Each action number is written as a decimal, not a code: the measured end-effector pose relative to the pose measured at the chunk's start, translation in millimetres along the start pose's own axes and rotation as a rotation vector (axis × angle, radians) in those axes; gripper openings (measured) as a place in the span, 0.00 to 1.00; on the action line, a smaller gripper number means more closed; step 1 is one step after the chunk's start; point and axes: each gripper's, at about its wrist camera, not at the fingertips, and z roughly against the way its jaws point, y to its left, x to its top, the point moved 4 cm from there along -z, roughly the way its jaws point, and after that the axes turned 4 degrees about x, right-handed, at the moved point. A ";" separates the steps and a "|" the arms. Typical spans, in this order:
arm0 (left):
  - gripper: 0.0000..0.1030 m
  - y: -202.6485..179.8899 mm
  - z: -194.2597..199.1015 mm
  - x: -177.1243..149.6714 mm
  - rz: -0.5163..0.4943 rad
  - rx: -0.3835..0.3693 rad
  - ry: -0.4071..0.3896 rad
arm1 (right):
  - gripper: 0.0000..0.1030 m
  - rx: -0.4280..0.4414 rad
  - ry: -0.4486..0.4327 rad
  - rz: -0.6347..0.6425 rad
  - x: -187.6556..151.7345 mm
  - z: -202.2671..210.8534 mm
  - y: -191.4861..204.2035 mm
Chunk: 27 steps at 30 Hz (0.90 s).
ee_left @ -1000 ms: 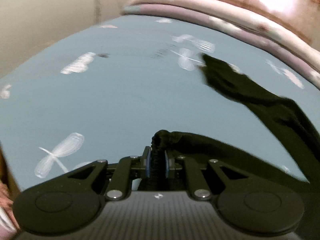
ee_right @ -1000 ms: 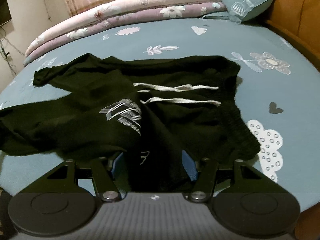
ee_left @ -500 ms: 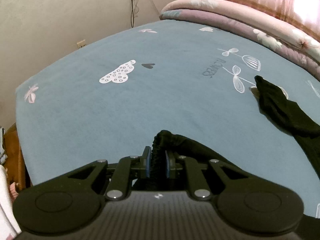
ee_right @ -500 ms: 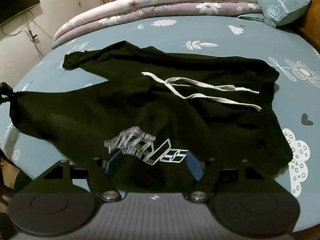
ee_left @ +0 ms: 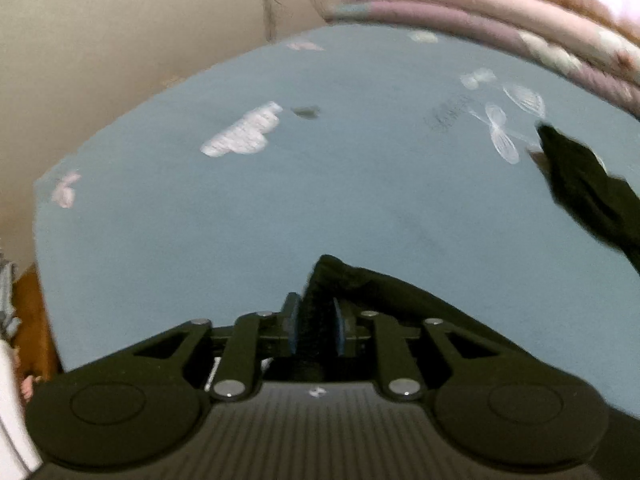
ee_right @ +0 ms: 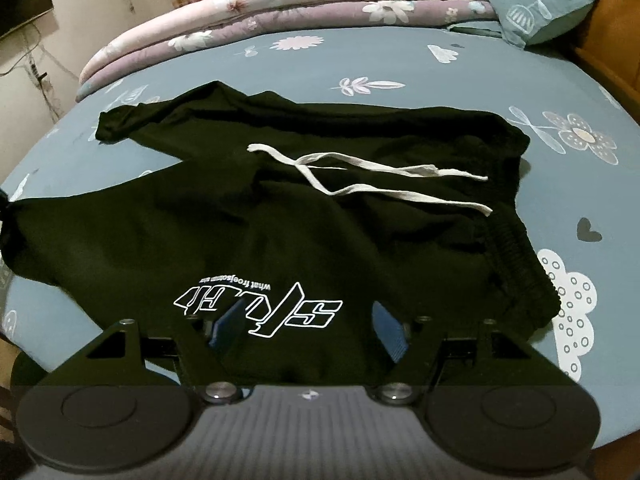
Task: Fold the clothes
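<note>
On top of the blue bed sheet (ee_right: 460,76) lie black sweatpants (ee_right: 280,216), spread out but bumpy. They have white drawstrings (ee_right: 360,176) across the middle, a stretchy waistband (ee_right: 516,256) on the right side, and white letters (ee_right: 260,304) near the front edge.

The left gripper (ee_left: 314,320) has the end of one pant leg (ee_left: 332,276) between its jaws. The jaws are opening now, so the cloth looks like it is being let go. The right gripper (ee_right: 306,324) hangs over the letters with its jaws wide apart. The black cloth sits between them, but the pads do not seem to squeeze it.

These pants look soft, light and floppy. They will sag and wrinkle when picked up, so I think it is best to pinch a thick edge, like the waistband or a leg cuff. The strings could dangle or catch.

The left camera view is blurry. The other leg (ee_left: 592,192) runs off the side there, and the black cloth hides most folds.
</note>
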 end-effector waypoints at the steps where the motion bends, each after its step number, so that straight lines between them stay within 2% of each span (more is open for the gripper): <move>1: 0.33 -1.3 -0.5 -0.6 -0.024 -0.003 0.024 | 0.73 0.000 -0.001 0.003 0.2 0.4 0.3; 2: 0.33 -0.5 1.5 0.0 -0.037 -0.006 0.026 | 0.73 -0.001 -0.002 0.004 0.4 0.6 0.3; 4: 0.50 7.6 9.0 2.9 -0.037 -0.031 0.020 | 0.73 -0.001 -0.002 0.004 0.7 0.2 0.7; 6: 0.55 19.6 16.8 5.7 -0.017 -0.060 0.023 | 0.73 0.005 0.002 -0.002 0.5 -2.5 1.8; 8: 0.54 28.9 23.8 7.3 -0.014 -0.070 0.051 | 0.73 0.014 0.012 0.004 0.2 -5.7 5.8; 11: 0.55 34.6 38.6 6.0 -0.081 -0.091 0.073 | 0.73 0.036 0.025 0.012 0.2 -10.1 13.7; 15: 0.56 38.2 44.3 -12.4 -0.101 -0.191 0.163 | 0.73 0.070 0.037 0.022 2.1 -13.9 24.4; 22: 0.55 42.1 29.5 -52.3 -0.001 -0.325 0.269 | 0.73 0.071 0.028 0.064 8.5 -9.8 37.2; 27: 0.55 44.9 13.5 -61.5 0.091 -0.365 0.308 | 0.73 0.046 0.030 0.064 7.0 -7.6 37.2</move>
